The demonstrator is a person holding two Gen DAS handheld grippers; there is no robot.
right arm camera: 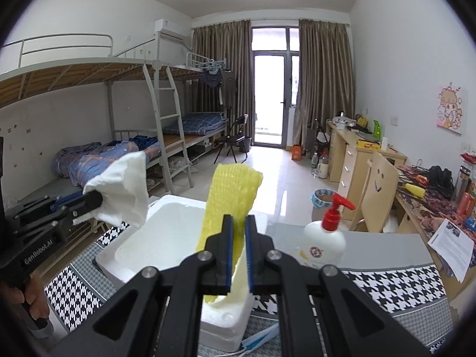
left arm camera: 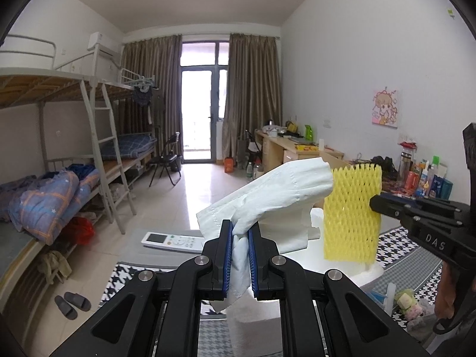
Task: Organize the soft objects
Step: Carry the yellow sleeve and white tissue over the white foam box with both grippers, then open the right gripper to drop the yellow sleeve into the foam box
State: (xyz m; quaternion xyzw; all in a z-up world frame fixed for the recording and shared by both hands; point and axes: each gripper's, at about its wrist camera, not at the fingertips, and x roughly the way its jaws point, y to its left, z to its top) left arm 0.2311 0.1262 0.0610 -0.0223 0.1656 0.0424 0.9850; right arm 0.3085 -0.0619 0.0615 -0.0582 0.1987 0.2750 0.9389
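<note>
Two grippers engaged: my left gripper [left arm camera: 240, 263] pinches a white tissue [left arm camera: 267, 196], my right gripper [right arm camera: 238, 255] clamps a yellow foam net [right arm camera: 229, 202]; both items held above the white foam box [right arm camera: 166, 238], near its front edge.

— What do the left tongs [left arm camera: 240, 255] look like?
— Matte black linkage arms with silver round screws at the pivots, and blue ribbed pads [left arm camera: 227, 260] lining the inner faces. White "GenRobot.AI" lettering runs along the body.
— And the right tongs [right arm camera: 238, 253]?
— The same black frame, silver screws and blue pads [right arm camera: 229, 253]; white "DAS" letters sit on the side. A bare-skinned hand [left arm camera: 449, 294] wraps the black handle.
</note>
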